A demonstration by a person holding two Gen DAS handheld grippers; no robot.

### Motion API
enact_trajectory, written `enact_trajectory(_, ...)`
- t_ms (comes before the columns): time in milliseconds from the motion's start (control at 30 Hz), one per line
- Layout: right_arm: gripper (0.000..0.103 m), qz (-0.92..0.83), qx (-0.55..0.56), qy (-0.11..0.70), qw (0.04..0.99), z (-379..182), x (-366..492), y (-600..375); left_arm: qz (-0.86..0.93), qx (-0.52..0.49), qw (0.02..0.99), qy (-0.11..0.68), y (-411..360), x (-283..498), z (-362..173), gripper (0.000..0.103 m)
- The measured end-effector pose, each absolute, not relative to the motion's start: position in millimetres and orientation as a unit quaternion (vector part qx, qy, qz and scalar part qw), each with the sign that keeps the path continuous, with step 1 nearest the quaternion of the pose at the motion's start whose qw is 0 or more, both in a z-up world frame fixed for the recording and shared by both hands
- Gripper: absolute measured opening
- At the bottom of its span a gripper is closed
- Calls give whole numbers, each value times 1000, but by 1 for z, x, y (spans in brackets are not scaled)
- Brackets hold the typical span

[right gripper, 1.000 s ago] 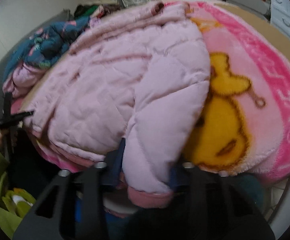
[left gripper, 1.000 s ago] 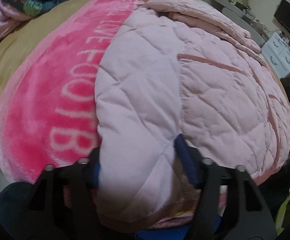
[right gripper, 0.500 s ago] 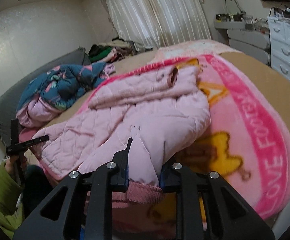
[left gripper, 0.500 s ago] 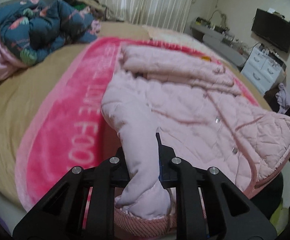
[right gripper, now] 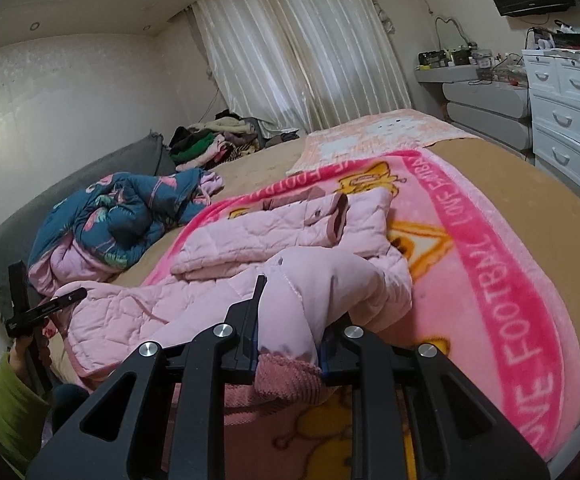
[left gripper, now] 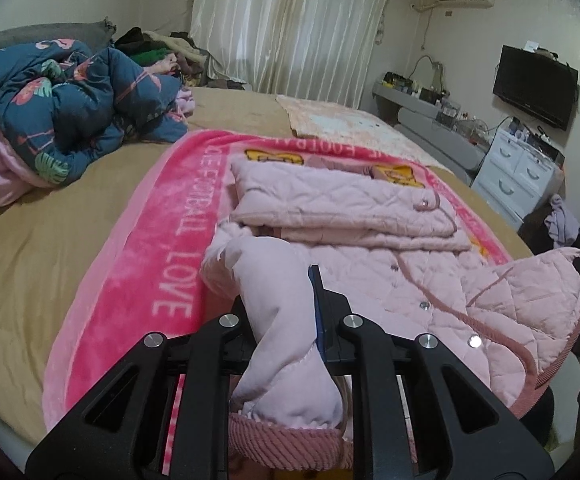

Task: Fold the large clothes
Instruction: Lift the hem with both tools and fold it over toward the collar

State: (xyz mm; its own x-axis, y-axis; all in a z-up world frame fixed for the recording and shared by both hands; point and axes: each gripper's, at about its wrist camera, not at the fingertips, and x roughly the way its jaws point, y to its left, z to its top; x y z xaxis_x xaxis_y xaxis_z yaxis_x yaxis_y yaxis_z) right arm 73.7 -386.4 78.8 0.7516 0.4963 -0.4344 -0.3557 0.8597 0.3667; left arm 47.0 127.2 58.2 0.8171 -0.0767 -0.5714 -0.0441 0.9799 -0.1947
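A pale pink quilted jacket (left gripper: 369, 216) lies on a bright pink blanket (left gripper: 158, 240) on the bed, its far part folded over. My left gripper (left gripper: 286, 320) is shut on a bunch of the jacket's near edge, just above a ribbed pink band, and holds it off the bed. In the right wrist view the jacket (right gripper: 274, 232) spreads left across the blanket (right gripper: 501, 280). My right gripper (right gripper: 290, 320) is shut on another bunch of the same edge, also lifted. The left gripper (right gripper: 46, 308) shows at the far left with the jacket's other end.
A crumpled blue flamingo-print quilt (left gripper: 70, 120) lies at the left of the bed. A pile of clothes (right gripper: 210, 140) sits near the curtain. White drawers (right gripper: 565, 120) and a wall television (left gripper: 535, 84) stand to the right. A green sleeve (right gripper: 6, 396) is at lower left.
The left jaws closed on the jacket's edge. Both grippers then rose and tipped up toward level, lifting the near edge off the bed; more of the room shows now.
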Motion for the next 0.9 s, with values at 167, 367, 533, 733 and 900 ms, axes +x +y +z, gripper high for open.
enact_trajectory(167,19,223,137,263,929,86,87,-388,-7,-101,951,292,129,59,70,10)
enact_trajectory(367,19,215,148,262,929,96,104,-390,-2,-102,953,284,130,74,85,10)
enact_trajectory(533,19,211,152,261,930,104,116,-393,-1,-97,955,281,130,87,97,10)
enact_trajectory(733,19,216,153,255,930,120,131,-393,2,-101,957,272,131,102,114,10)
enact_trajectory(900,19,212,149,251,933,132,143,-390,6,-104,959,264,134,118,126,10)
